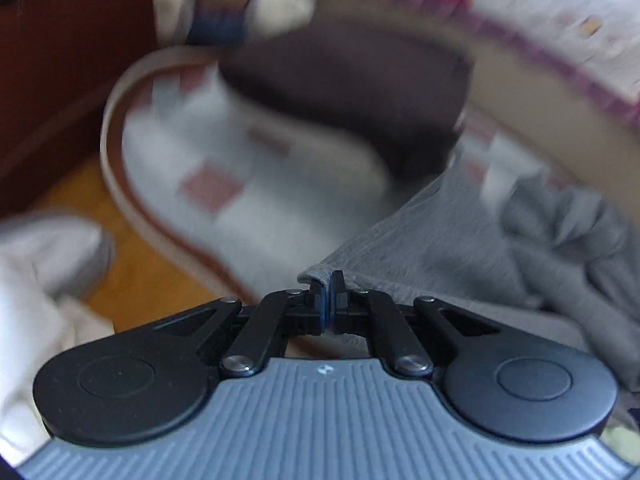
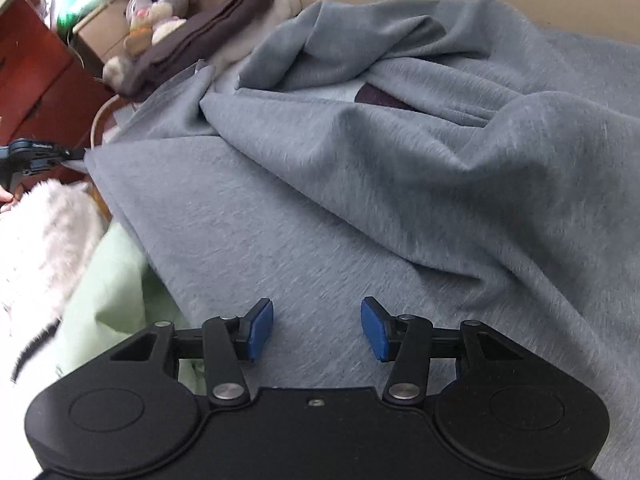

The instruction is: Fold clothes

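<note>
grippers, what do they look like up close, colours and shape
The left gripper has a ribbed grey-blue body with a small white mark, black round-ended linkage arms and silver pivot pins. The right gripper has a plain black body, similar linkages, and blue pads.

Grey garment point(image 2: 360, 208): soft, matt knit

Left gripper point(image 1: 328, 296): ribbed grey housing, black linkage arms, silver screws. Right gripper point(image 2: 317, 328): black housing, blue pads point(image 2: 262, 330). Fluffy white sleeve point(image 2: 44, 232).

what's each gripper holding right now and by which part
The left gripper is shut on an edge of the grey knit garment. The right gripper holds nothing; its jaws stand open above that cloth.
</note>
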